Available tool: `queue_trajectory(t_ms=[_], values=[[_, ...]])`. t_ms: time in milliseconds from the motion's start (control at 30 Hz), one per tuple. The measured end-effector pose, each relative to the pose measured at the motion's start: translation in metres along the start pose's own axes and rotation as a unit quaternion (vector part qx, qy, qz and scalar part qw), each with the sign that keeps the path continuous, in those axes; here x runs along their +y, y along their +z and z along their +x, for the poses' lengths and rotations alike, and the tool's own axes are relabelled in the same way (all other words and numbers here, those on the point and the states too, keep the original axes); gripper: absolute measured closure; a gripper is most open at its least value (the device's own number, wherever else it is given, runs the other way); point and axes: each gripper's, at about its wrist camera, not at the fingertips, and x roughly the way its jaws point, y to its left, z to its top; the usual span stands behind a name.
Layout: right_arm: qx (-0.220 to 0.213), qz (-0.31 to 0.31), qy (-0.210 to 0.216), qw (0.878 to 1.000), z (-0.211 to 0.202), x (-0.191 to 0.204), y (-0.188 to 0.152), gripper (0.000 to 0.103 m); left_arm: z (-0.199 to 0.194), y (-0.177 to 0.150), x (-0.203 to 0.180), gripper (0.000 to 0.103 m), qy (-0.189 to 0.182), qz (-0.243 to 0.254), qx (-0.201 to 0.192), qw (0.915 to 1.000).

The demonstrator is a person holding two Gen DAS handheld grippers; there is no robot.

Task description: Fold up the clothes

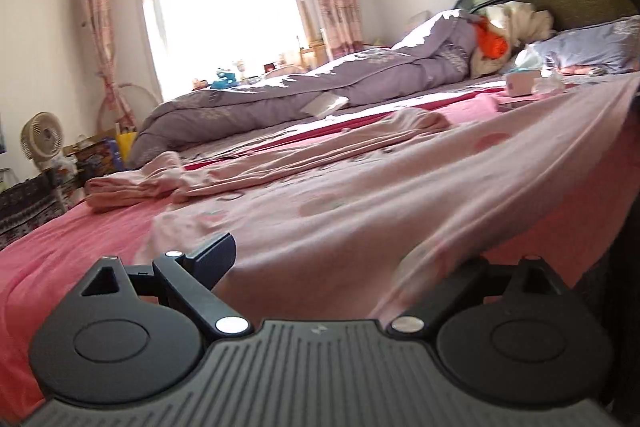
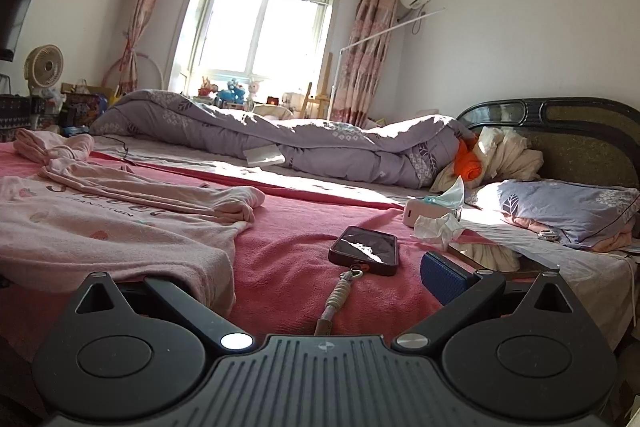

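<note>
Currently mid-fold: pink garment (image 1: 360, 195) spread on red bedsheet (image 1: 60, 267), filling frame centre. Left gripper (image 1: 344, 259) jaws apart, hem draped btwn. Right gripper (image 2: 320, 279) jaws apart, hem over left finger. Next: close both, lift evenly.
</note>
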Motion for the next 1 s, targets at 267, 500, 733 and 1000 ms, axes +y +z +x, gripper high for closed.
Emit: queue_trajectory(t_ms=[267,500,733,1000], values=[[-0.023,-0.016,-0.005,1.000,-0.013,0.002,0.003,0.000,-0.009,-0.044,0.082,0.007,0.197,-0.025,0.103,0.9747],[0.023,-0.053,-0.014,0.998,-0.004,0.002,-0.017,0.000,-0.021,-0.048,0.092,0.005,0.224,0.005,0.094,0.9699],[0.076,-0.170,-0.017,0.982,0.014,0.021,-0.071,0.000,-0.019,-0.045,0.091,0.005,0.225,0.029,0.097,0.9691],[0.079,-0.113,0.028,0.990,0.011,-0.004,-0.042,0.000,-0.026,-0.024,0.108,0.003,0.220,0.022,0.079,0.9721]])
